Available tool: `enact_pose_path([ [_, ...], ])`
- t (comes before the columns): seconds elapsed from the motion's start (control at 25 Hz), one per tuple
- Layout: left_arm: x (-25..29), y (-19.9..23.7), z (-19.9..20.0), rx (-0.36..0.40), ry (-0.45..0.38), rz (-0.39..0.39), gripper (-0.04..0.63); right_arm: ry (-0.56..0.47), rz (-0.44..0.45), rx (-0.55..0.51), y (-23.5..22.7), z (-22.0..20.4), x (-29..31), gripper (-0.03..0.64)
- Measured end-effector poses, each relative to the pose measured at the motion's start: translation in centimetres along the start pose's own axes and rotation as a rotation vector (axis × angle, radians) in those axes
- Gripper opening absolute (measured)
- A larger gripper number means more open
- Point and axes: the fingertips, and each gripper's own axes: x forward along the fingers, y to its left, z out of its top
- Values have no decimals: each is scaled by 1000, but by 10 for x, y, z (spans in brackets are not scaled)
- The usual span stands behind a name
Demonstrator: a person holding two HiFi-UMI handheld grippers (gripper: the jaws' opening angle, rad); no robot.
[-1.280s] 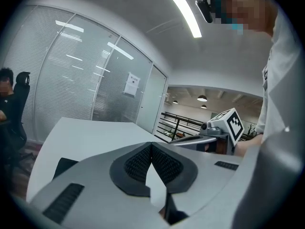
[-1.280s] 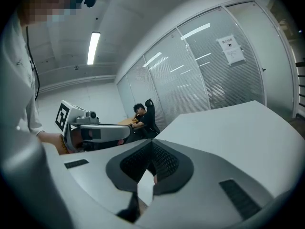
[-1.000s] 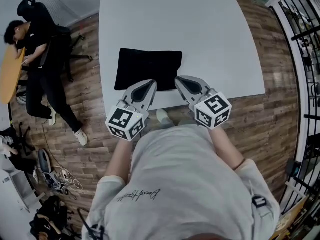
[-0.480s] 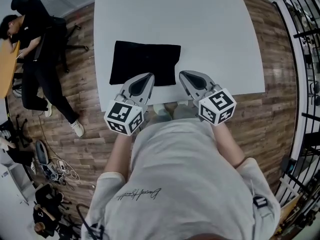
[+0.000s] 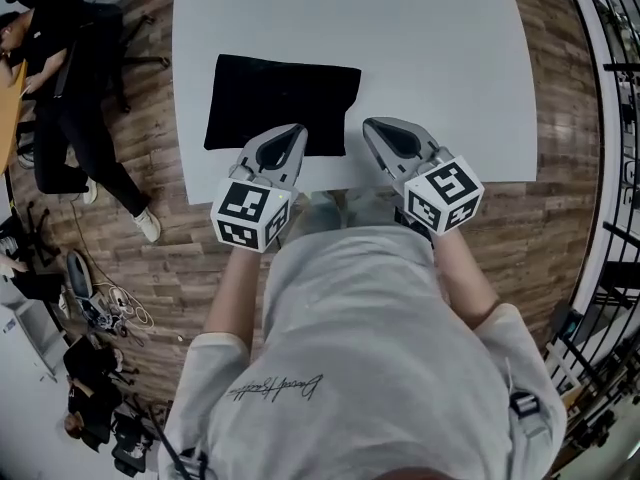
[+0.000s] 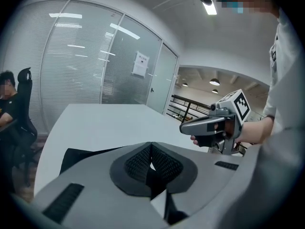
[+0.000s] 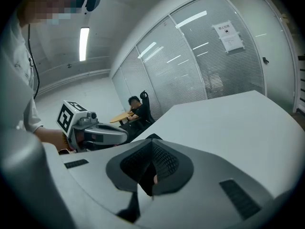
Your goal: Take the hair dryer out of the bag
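Holding nothing in left claw (image 5: 292, 131) or right claw (image 5: 373, 126); both pinched closed, pads meeting. Poised at the near edge of bag (image 5: 270, 93), flat on table (image 5: 430, 58): beneath and ahead of the left claw's tip, just left of the right claw's. Judged as the approach, no grip made. Next calls for parting jaws, finding the mouth and pinning cloth with one claw. No sight of dryer; presumably inside, ahead of the left claw. Cannot place the mouth on black cloth.

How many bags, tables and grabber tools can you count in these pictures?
Flat black fabric bag: 1
White rectangular table: 1
Grey two-jaw grippers with marker cubes: 2 (left gripper, right gripper)
Total: 4
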Motion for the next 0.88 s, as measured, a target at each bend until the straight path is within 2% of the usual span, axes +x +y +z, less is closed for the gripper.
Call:
enact_pose_path([
  [0.68,53,36,-50,84,235,90,15,81,33,25,-23,-24,28,23],
  [0.88,58,44,-62,148,306,130,56,96,28,35,-27,-31,28,23],
])
